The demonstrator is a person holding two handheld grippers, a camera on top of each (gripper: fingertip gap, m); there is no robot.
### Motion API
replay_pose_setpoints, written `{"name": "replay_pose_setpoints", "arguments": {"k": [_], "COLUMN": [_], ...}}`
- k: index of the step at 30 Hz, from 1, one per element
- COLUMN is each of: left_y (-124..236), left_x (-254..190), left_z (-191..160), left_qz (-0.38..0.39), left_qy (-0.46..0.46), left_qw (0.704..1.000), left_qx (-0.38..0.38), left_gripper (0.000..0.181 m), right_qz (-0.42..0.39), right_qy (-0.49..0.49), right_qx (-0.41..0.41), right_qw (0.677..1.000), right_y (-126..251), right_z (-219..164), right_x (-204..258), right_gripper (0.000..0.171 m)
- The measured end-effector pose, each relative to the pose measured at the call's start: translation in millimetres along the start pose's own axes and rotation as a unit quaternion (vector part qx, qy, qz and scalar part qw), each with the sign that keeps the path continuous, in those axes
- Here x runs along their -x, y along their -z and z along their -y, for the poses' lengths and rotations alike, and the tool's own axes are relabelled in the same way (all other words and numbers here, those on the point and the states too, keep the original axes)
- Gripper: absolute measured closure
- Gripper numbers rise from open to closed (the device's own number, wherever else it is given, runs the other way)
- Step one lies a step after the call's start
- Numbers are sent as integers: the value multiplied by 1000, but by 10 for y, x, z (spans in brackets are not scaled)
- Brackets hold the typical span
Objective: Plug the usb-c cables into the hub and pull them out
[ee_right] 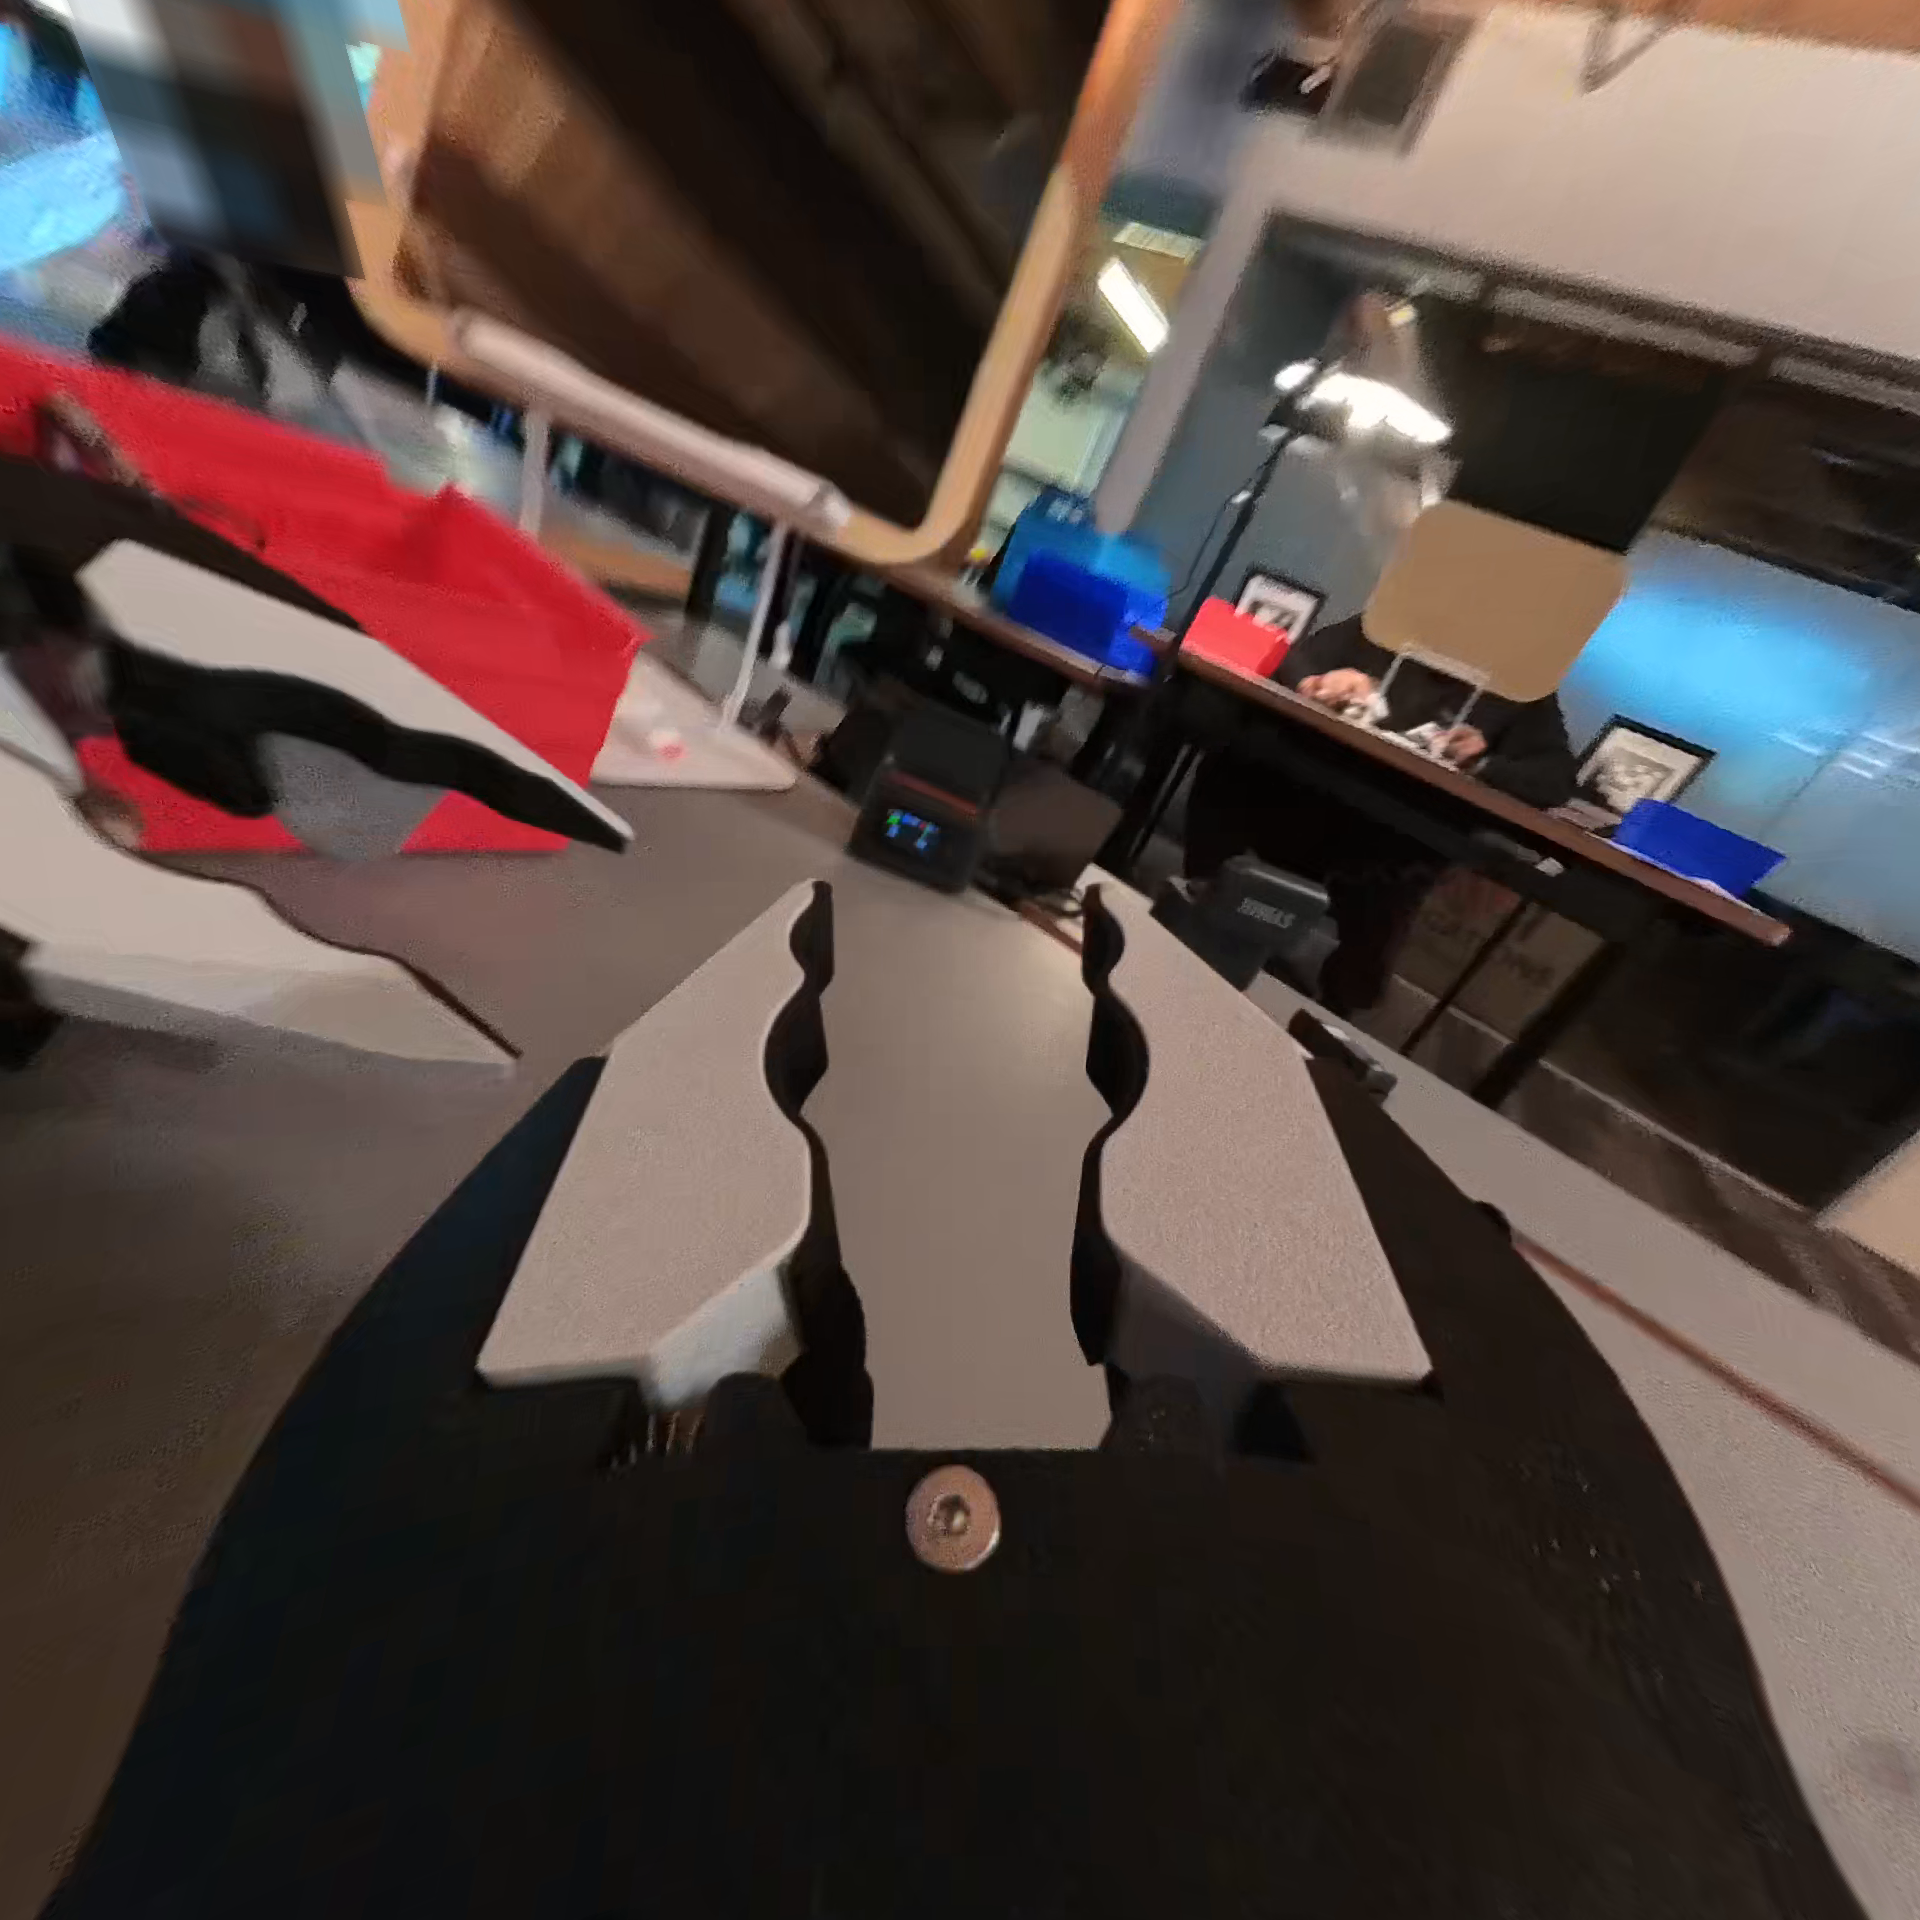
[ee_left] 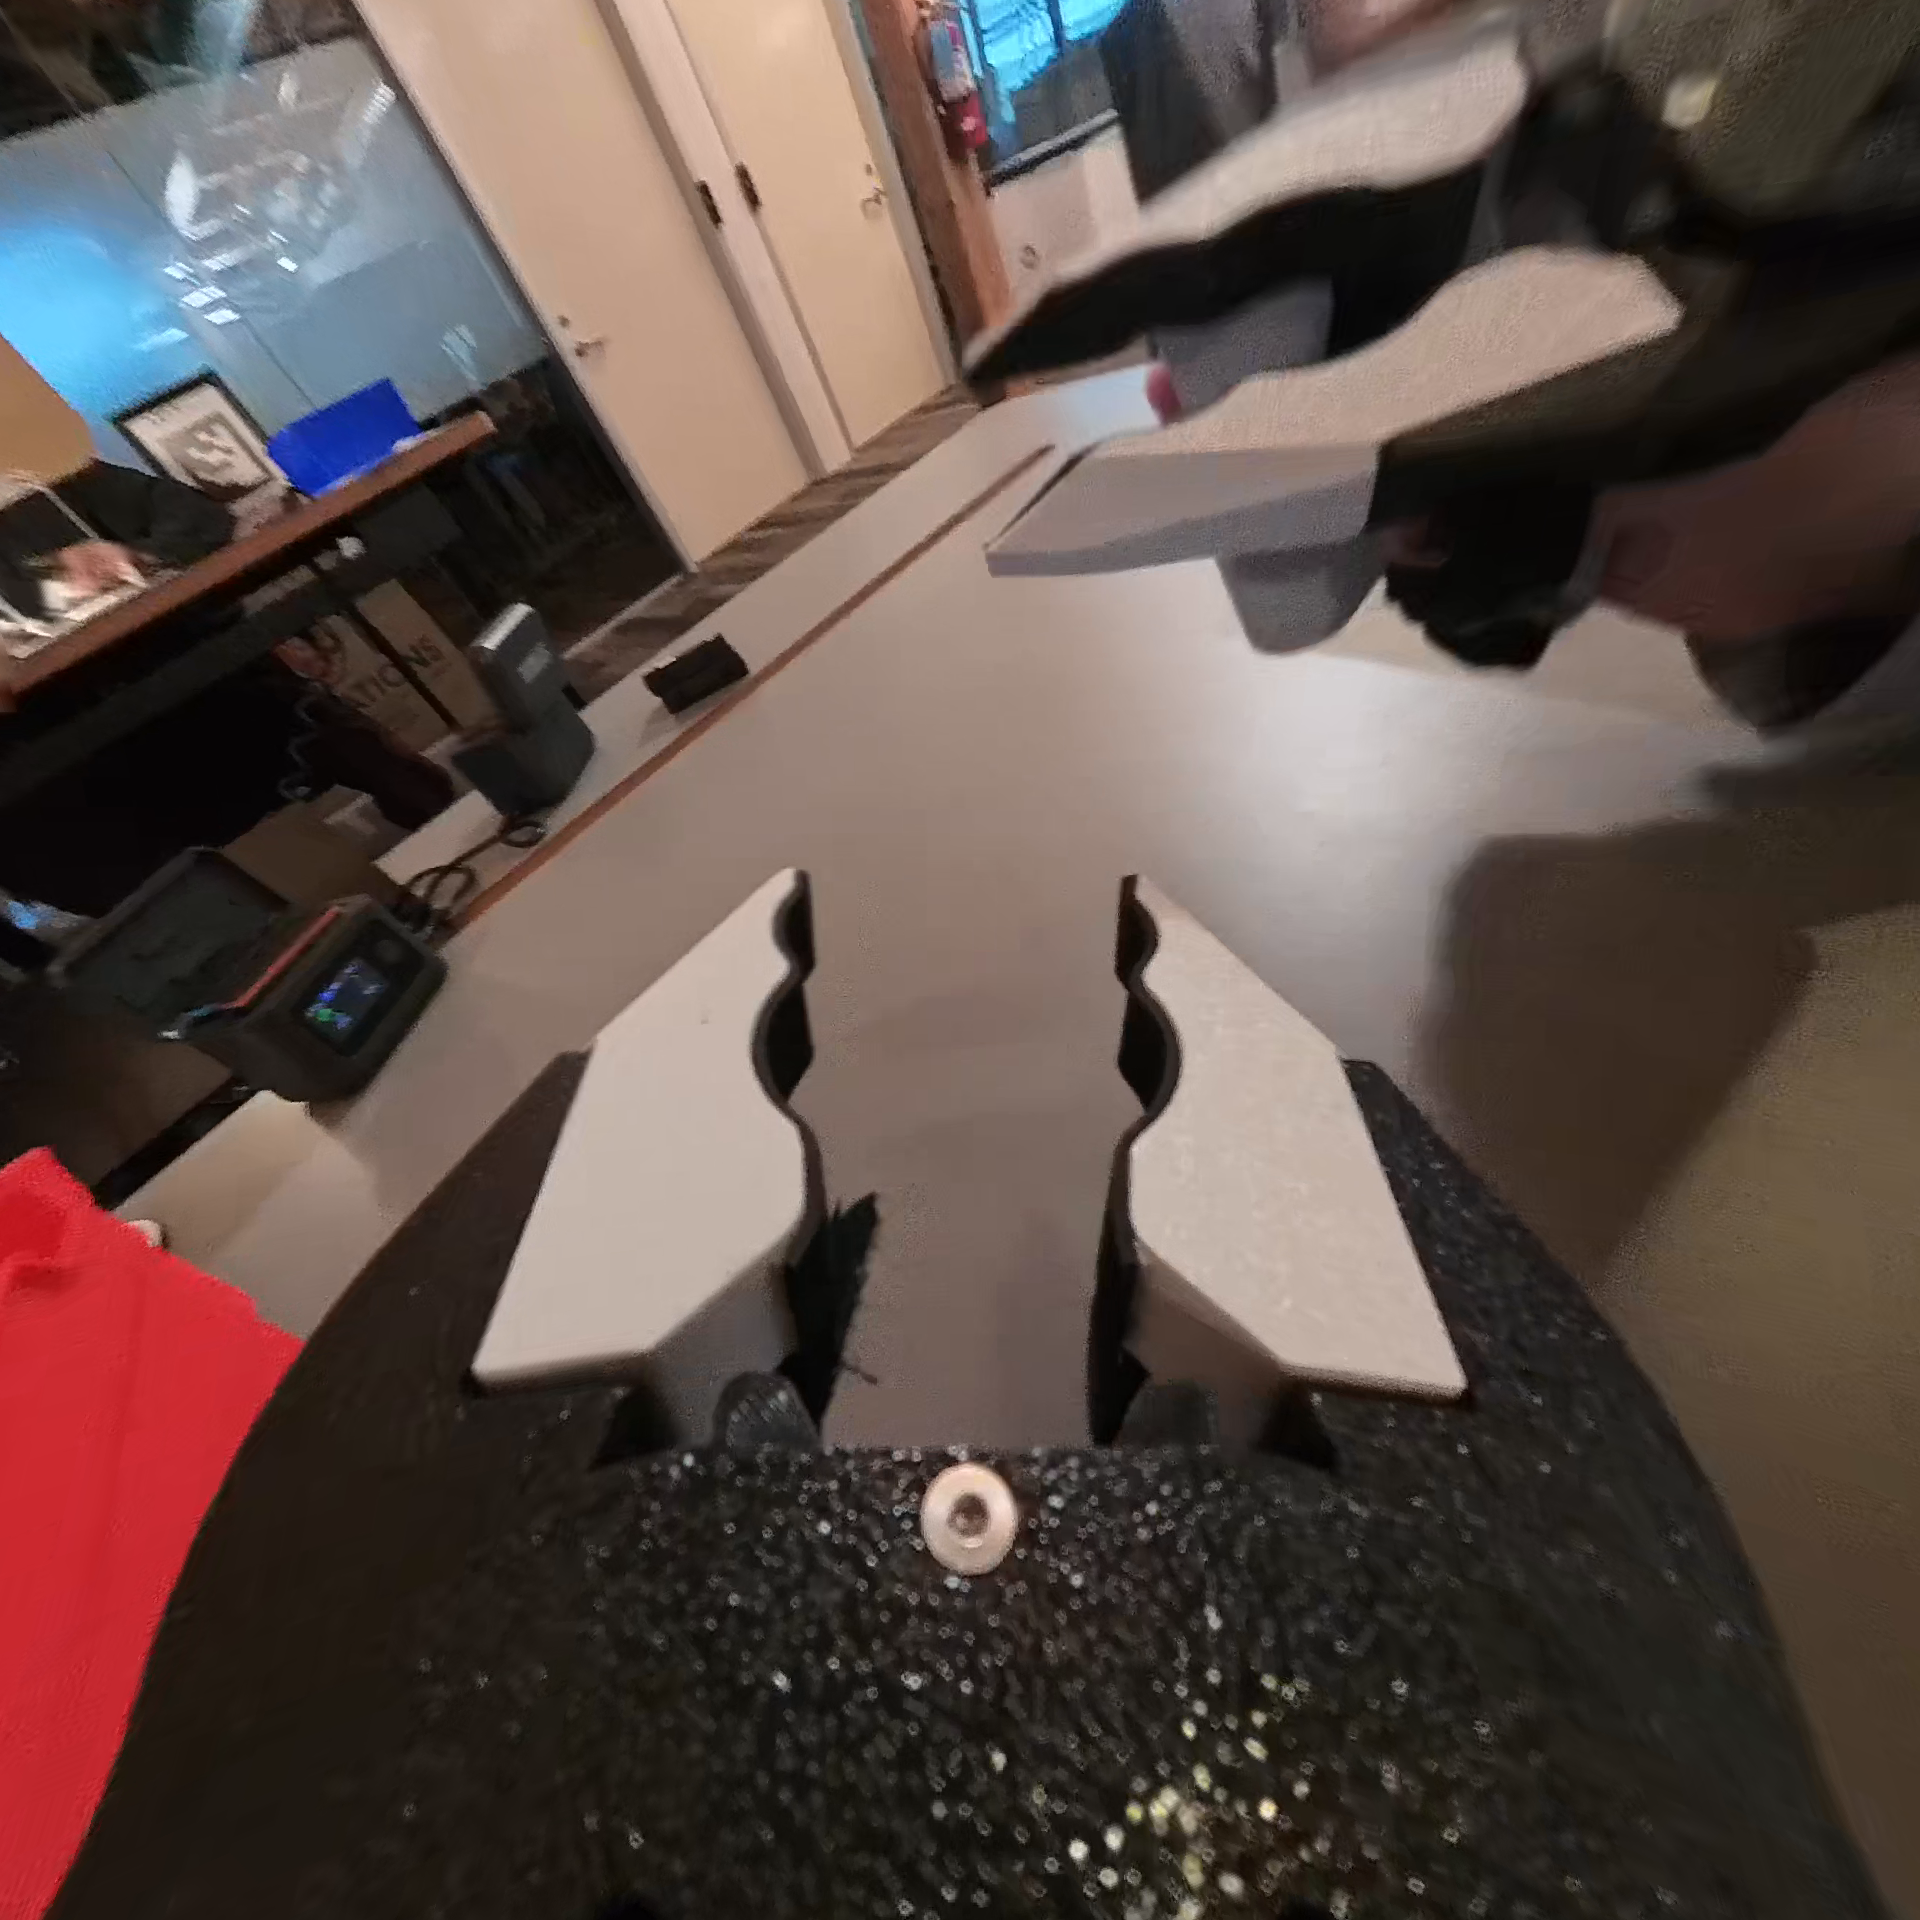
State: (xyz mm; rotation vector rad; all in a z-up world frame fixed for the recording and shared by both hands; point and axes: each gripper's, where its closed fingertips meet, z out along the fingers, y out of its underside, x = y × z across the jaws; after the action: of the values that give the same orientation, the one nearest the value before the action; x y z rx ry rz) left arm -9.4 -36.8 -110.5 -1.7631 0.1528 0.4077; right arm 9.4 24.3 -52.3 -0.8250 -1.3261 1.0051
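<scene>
My left gripper (ee_left: 964, 894) is open and empty, low over the grey table (ee_left: 1039, 727). My right gripper (ee_right: 956, 899) is also open and empty over the table (ee_right: 312, 1195). Each shows blurred in the other's view: the right one (ee_left: 987, 462) at upper right, held by a hand, and the left one (ee_right: 561, 940) at left. A small flat black block (ee_left: 694, 673) lies far ahead on the table. It also shows in the right wrist view (ee_right: 1345, 1049) beside my right finger. I cannot tell whether it is the hub. No USB-C plug shows clearly.
A black box with a lit screen (ee_left: 343, 997) (ee_right: 920, 821) stands at the table's edge. A dark grey device (ee_left: 525, 717) (ee_right: 1262, 914) with a black cord stands nearby. A red sleeve (ee_left: 114, 1455) (ee_right: 416, 582) is close. A person sits at a wooden table (ee_right: 1507, 800) behind.
</scene>
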Motion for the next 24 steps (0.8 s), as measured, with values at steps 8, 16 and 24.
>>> {"name": "replay_pose_setpoints", "arguments": {"k": [8,16,24], "left_y": [4,-5,-8], "left_x": [165,424,470], "left_z": [34,-191,-245], "left_qz": [49,118,134], "left_qy": [5,48,46], "left_qw": [999,991,988], "left_qx": [-16,43,57], "left_gripper": [73,31,23], "right_qz": [26,4,-20], "right_qy": [33,-35,-60], "right_qx": [-64,-26,-22], "right_qw": [997,999,998], "right_y": [185,123,84], "right_z": [35,-131,-193], "right_x": [121,-39,-139], "right_gripper": [117,95,68]}}
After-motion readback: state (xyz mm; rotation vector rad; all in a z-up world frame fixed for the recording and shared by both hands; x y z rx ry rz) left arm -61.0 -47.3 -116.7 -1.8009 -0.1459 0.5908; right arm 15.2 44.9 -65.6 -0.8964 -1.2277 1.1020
